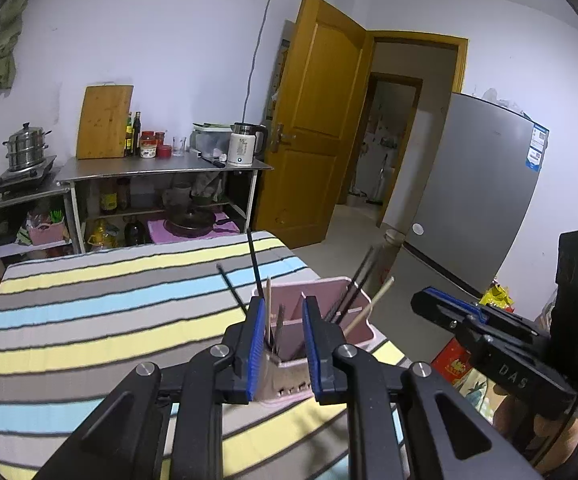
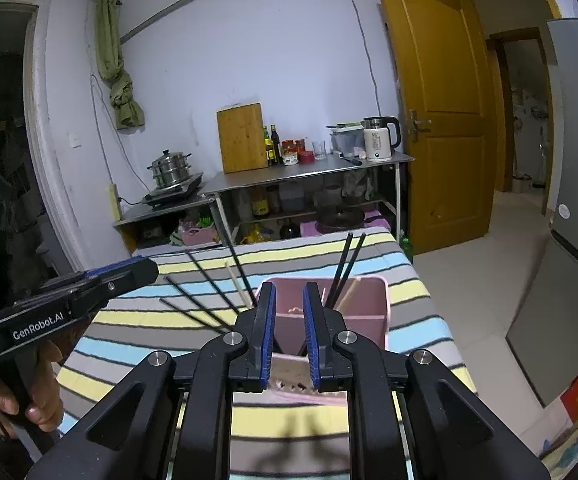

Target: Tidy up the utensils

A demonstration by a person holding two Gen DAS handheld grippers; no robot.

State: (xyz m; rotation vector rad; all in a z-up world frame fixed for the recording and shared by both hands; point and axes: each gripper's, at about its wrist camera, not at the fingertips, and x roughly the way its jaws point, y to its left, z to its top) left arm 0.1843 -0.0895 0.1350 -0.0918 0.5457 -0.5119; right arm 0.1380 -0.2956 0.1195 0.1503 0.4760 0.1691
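Note:
A pink divided utensil holder (image 1: pixel 359 300) (image 2: pixel 373 300) stands on the striped tablecloth near its right edge. Black chopsticks (image 2: pixel 349 264) and a wooden one (image 1: pixel 369 306) lean out of its right compartment. More black chopsticks (image 2: pixel 209 280) and a pale wooden stick (image 2: pixel 237 286) fan out leftward from the holder's left side; their lower ends are hidden behind my fingers. My left gripper (image 1: pixel 285 344) hovers just before the holder, open, nothing pinched. My right gripper (image 2: pixel 289 328) is also open in front of the holder, its pads (image 2: pixel 269 320) bare. Each gripper shows in the other's view (image 1: pixel 449 304) (image 2: pixel 129 272).
The striped table (image 1: pixel 89 320) stretches left and back. Behind it stand metal racks (image 1: pixel 161 168) with a cutting board, bottles, a kettle and a steamer pot. A fridge (image 1: pixel 477 184) and an open wooden door (image 1: pixel 317 120) are at the right. A hand (image 2: pixel 37 408) holds the left gripper.

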